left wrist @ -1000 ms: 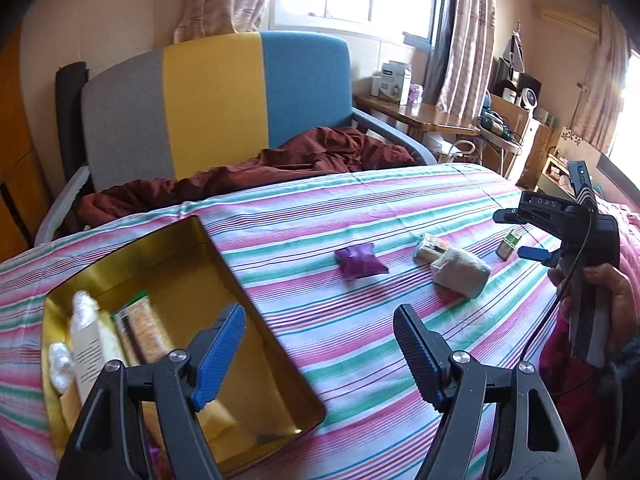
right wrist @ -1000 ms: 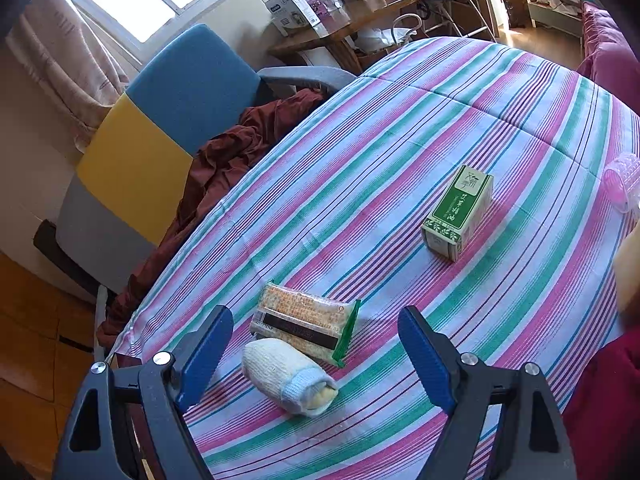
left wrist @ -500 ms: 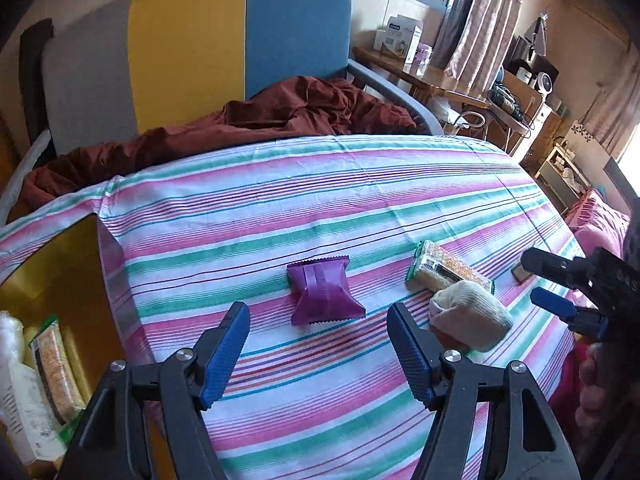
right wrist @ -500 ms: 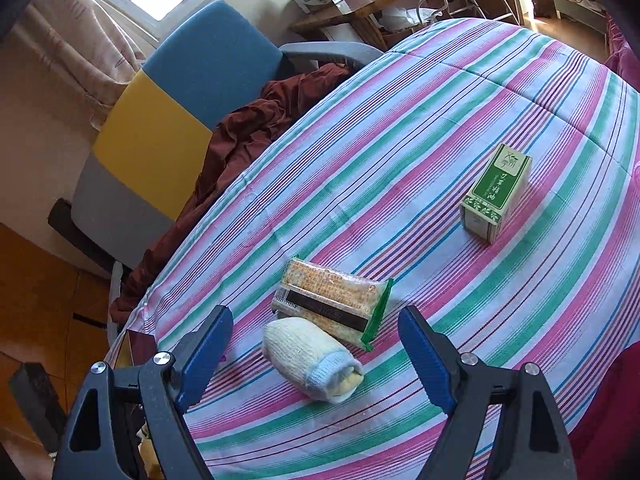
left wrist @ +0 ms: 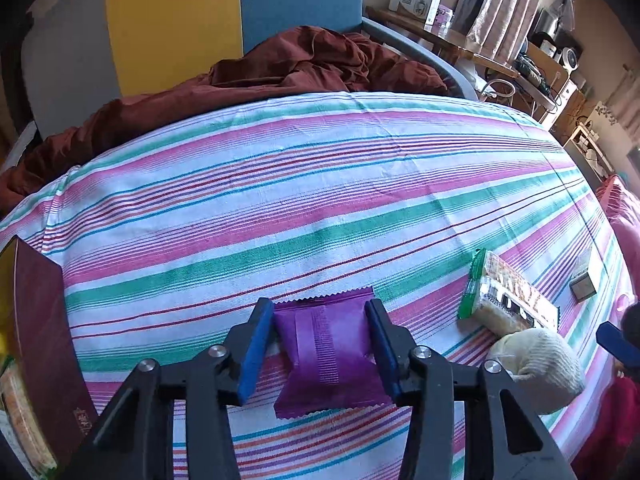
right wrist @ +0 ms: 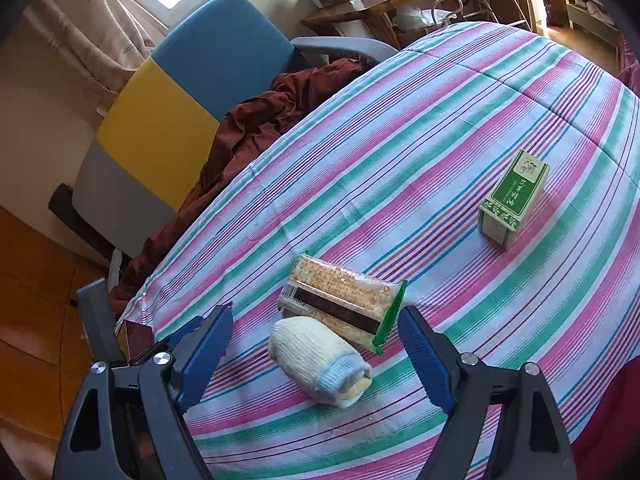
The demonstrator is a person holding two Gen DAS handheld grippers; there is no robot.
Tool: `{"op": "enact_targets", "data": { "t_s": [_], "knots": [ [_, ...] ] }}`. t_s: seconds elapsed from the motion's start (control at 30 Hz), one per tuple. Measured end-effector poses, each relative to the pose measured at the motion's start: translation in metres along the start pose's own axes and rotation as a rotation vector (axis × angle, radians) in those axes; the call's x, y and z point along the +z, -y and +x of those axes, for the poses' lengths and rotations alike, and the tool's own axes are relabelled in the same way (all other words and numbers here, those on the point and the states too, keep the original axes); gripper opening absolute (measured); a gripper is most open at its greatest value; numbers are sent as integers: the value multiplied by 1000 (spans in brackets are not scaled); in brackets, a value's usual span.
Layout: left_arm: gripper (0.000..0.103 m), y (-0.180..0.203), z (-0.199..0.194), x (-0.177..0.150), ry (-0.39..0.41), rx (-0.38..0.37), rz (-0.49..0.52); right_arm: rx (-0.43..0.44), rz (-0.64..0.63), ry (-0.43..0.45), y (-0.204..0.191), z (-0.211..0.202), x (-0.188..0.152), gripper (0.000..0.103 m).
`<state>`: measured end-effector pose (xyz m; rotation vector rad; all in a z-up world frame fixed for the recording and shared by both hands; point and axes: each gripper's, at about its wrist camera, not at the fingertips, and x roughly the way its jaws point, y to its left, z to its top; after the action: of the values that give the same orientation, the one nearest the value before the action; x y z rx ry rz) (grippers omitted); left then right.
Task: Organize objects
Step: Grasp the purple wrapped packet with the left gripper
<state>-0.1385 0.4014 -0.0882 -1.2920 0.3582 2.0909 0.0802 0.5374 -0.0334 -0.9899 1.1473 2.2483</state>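
A purple snack packet (left wrist: 328, 352) lies on the striped bedspread (left wrist: 320, 184). My left gripper (left wrist: 320, 308) straddles it, its jaws closing, with the blue pads touching both sides of the packet. To the right lie a cracker pack (left wrist: 508, 300), a rolled white sock (left wrist: 536, 364) and a small green box (left wrist: 582, 284). My right gripper (right wrist: 314, 316) hangs open above the rolled sock (right wrist: 316, 360) and the cracker pack (right wrist: 340, 300), gripping nothing. The green box (right wrist: 514, 196) stands further right. The dark red wall of the tin box (left wrist: 36, 320) shows at the left edge.
Beyond the bed stands a grey, yellow and blue armchair (left wrist: 200, 20) with a maroon cloth (left wrist: 300, 68) draped over it. A wooden side table (right wrist: 380, 8) with boxes is behind. A pink cushion (left wrist: 624, 216) lies at the bed's right edge.
My left gripper swung right from the tin box, came down over the purple packet, and its jaws narrowed onto it. The right gripper stayed open over the sock.
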Motion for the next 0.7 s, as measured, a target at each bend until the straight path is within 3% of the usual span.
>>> {"op": "enact_targets", "data": {
  "t_s": [0.17,0.23,0.43,0.5,0.6,0.7],
  "knots": [
    [48,1,-1,-4,15,3,14,21,-84,10,-17,2,-1,86],
    [47,-1,0,-7,0,-7,4,30,-128,-10,-26,7,-4,86],
    [42,7,-4,-20,5,53,48,32,-217,-90,-41,24,-11,86],
    [40,5,-9,-23,5,56,46,86,-216,-137,-42,28,-14,87],
    [40,4,-16,-35,5,52,42,267,-143,-249,-39,36,-16,87],
    [40,5,-25,-51,9,57,48,290,-139,-239,-39,31,-17,87]
  ]
}}
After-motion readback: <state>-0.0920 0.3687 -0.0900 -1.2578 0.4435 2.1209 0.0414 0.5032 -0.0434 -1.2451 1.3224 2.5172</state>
